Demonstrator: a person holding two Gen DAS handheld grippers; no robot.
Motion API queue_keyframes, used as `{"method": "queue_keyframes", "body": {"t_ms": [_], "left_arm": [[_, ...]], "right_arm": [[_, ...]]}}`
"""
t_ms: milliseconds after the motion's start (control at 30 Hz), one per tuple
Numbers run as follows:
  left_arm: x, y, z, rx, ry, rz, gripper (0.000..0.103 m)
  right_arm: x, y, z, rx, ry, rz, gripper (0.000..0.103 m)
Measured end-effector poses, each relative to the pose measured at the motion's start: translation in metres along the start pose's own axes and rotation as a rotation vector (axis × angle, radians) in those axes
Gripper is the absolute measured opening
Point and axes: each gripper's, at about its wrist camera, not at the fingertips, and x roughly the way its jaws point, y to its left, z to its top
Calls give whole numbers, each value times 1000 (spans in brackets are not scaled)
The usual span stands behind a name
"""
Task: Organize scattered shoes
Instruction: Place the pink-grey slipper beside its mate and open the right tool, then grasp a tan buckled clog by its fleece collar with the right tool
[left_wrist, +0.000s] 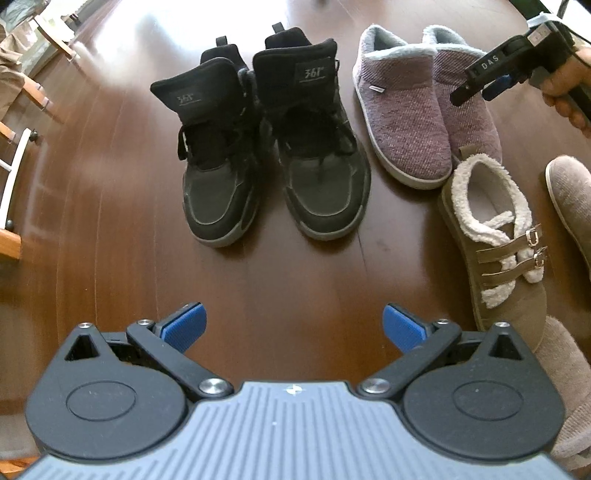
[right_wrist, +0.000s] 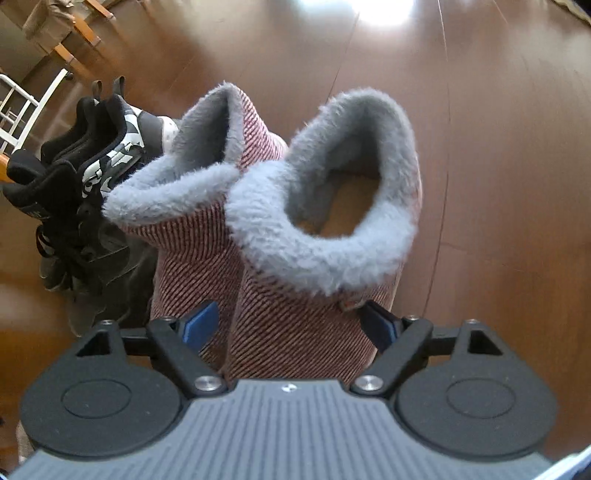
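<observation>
A pair of black high-top sneakers stands side by side on the brown wooden floor, toes toward me. To their right stand two pink slipper boots with grey fleece lining. My left gripper hovers open in front of the sneakers with nothing between its fingers. My right gripper, held by a hand, points down over the right-hand boot. Its blue pads straddle that boot's front without visibly pressing. The other boot leans against it.
An olive fleece-lined shoe with two buckled straps lies askew in front of the pink boots. A taupe shoe lies at the right edge and a beige knit thing lower right. Chair legs and a white frame stand at the left.
</observation>
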Motion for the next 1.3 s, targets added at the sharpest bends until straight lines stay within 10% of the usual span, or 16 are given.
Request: {"method": "queue_keyframes", "body": {"t_ms": [267,500,633,967,1300], "left_arm": [[-5,-10,-6,18,-10,-27,103],[-13,-20,-35,88,0,-55,103],[-21,-14,-48,91,-5,-66,103],[-36,11,-60,53,-33,-53,103],[-31,35,-56,-17,-22,-30,103]], "right_arm": [[-62,10,-42,90,-13,-27,78],[-104,41,-147,235,119,-51,78],[-89,88,-182,90,177,-53,77],[-42,160,-108,-441,138,4,76],[46,176,-68,-771,457,41,82]]}}
